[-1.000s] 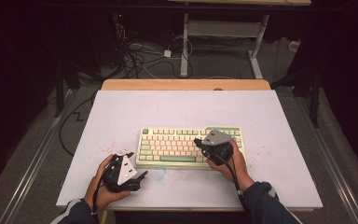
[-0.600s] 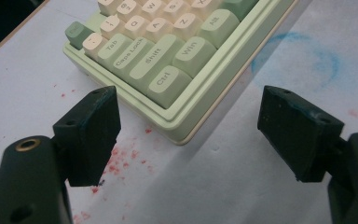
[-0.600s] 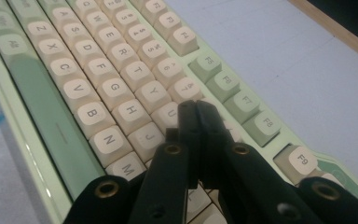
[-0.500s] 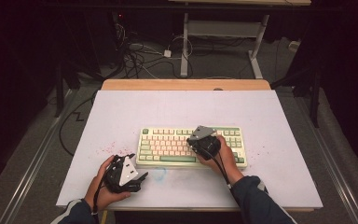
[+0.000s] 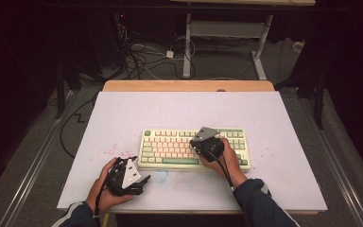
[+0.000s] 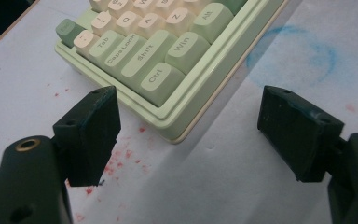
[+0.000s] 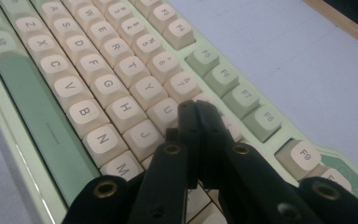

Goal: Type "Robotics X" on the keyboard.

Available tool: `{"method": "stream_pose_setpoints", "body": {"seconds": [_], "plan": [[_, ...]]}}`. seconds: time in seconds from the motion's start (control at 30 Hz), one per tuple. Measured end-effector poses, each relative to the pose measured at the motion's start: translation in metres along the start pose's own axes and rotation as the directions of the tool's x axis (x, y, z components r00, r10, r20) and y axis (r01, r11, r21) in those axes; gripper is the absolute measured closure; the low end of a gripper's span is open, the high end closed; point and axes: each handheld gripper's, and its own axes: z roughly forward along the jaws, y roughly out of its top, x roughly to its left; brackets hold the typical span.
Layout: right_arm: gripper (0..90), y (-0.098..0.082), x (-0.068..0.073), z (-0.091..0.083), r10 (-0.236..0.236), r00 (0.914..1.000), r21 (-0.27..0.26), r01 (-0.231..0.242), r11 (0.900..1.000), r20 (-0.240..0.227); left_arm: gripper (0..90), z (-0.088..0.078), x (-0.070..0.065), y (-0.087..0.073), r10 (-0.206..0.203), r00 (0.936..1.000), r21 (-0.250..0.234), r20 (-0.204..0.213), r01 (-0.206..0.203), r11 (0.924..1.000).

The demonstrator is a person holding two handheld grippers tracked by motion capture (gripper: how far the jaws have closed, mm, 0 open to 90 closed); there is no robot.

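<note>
While my left tongs (image 5: 134, 166) rest with their jaws spread wide and nothing between them, just off the keyboard's (image 5: 170, 147) near left corner by the Ctrl key (image 6: 156, 80), red specks (image 6: 116, 161) dot the white worktop (image 5: 283, 123) beneath them. A faint blue ring (image 6: 291, 53) marks the sheet just in front of the keyboard's near edge. My right tongs (image 7: 198, 116) are pinched fully together over the keyboard's right half, their tips down among the cream keys beside the J (image 7: 142, 136).
</note>
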Motion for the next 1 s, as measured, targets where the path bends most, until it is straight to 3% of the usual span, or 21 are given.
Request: {"method": "stream_pose_setpoints", "body": {"seconds": [0.17,0.47,0.67,1.0], "plan": [[89.7,-0.002,-0.004,-0.008,0.028,0.9996,-0.041,-0.028,0.999,-0.001,20.1,0.000,0.000,0.000,0.002,1.0000,-0.002,-0.002,-0.002,1.0000],[82.0,-0.005,-0.006,-0.024,0.023,0.9997,-0.129,-0.022,0.991,0.002,20.1,-0.001,0.000,0.001,0.007,1.0000,0.002,0.000,-0.007,1.0000],[67.3,-0.008,-0.007,-0.033,0.016,0.9997,-0.168,-0.012,0.986,0.018,20.1,-0.001,0.001,0.001,0.008,1.0000,0.002,-0.002,-0.008,1.0000],[42.2,-0.015,-0.012,-0.051,0.025,0.9984,-0.250,-0.012,0.968,0.052,20.1,-0.001,0.001,0.000,0.011,0.9999,0.008,-0.001,-0.011,0.9999]]}}
